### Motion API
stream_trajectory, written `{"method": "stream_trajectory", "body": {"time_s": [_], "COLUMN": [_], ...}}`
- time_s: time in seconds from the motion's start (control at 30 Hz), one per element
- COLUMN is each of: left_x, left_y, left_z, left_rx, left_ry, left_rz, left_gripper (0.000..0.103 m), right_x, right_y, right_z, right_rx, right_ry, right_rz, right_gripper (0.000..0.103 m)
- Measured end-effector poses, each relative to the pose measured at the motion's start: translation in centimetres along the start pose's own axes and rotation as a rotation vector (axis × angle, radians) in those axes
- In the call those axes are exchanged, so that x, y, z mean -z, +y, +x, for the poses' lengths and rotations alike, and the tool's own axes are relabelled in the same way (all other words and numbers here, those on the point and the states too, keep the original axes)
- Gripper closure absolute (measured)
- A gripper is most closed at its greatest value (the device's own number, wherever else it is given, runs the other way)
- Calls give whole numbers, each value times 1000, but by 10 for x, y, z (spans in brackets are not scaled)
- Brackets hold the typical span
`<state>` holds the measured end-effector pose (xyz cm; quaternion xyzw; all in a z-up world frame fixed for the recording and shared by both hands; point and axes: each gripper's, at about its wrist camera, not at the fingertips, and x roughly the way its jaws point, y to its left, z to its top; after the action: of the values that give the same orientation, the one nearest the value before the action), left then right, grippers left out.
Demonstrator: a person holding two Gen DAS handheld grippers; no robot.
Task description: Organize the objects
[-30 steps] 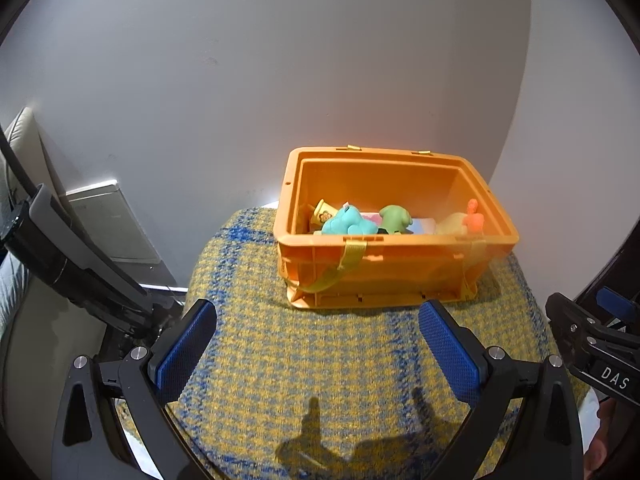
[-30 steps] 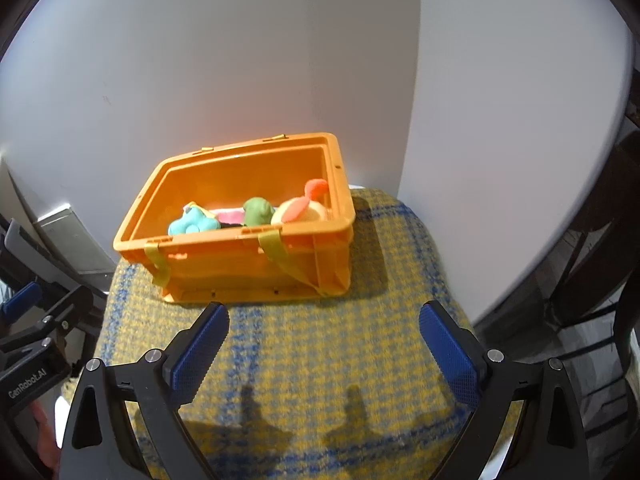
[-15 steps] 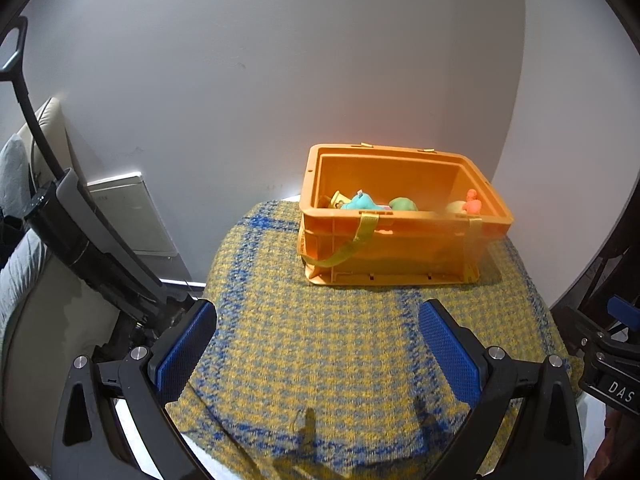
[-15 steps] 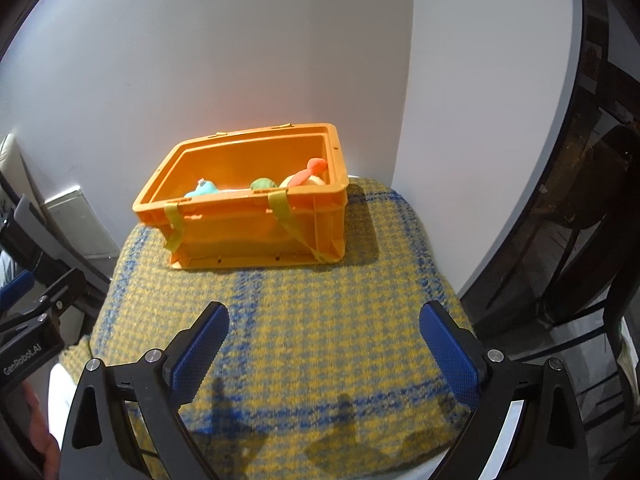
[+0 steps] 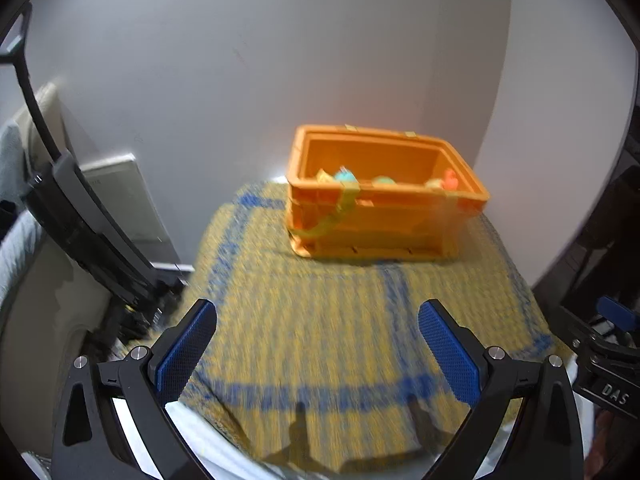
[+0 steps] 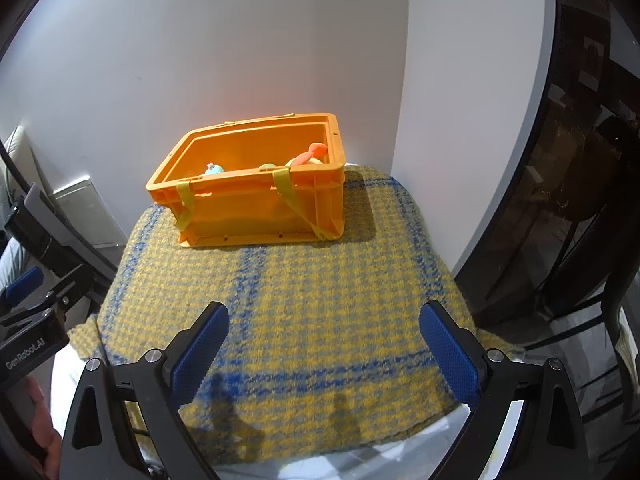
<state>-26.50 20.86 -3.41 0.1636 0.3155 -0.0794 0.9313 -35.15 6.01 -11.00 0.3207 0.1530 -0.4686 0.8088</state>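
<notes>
An orange plastic crate (image 6: 256,184) sits at the far end of a yellow-and-blue checked woven cloth (image 6: 320,300), close against the white wall corner (image 6: 400,80) behind it. Small soft toys (image 6: 308,154) lie inside the crate. My two grippers hang over the cloth's near edge, well apart from the crate.

Left gripper (image 5: 318,344): jaws spread wide, nothing between the blue pads (image 5: 185,350), poised above the near part of the cloth.
Orange crate (image 5: 380,224): stands at the far end of the cloth, just beside the white wall (image 5: 240,60), well apart from the gripper.
Crate contents: small soft toys, a teal one (image 5: 345,176), a green one (image 5: 383,180) and an orange-red one (image 5: 451,179), peeking over the near rim; blurred.
Strap (image 5: 338,216): yellow-green, hanging down the crate's front.
Cloth (image 5: 312,300): yellow weave with blue stripes, blurred.
Right gripper (image 5: 608,354): partly visible at the right edge, state unclear.
</notes>
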Motion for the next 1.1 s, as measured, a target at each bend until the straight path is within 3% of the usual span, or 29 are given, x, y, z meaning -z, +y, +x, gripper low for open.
{"method": "stream_trajectory", "body": {"time_s": [0.2,0.23,0.6,1.1], "left_x": [13,4,22,32], "left_y": [2,3,6,2], "left_z": [-1,4,-2,4], "left_rx": [33,207,237,184], "left_ry": [54,-21,78,156], "left_rz": [-14,152,173,202], "left_gripper": [0,0,0,0], "right_x": [7,9,27,34], "right_y": [1,1,0,-2], "right_z": [-1,-2,-8,-5], "right_rx": [-16,-20,-55,-64], "right_ry": [30,36,116,175], "right_rz": [-4,-5,0,7], "right_gripper": [7,7,7,7]}}
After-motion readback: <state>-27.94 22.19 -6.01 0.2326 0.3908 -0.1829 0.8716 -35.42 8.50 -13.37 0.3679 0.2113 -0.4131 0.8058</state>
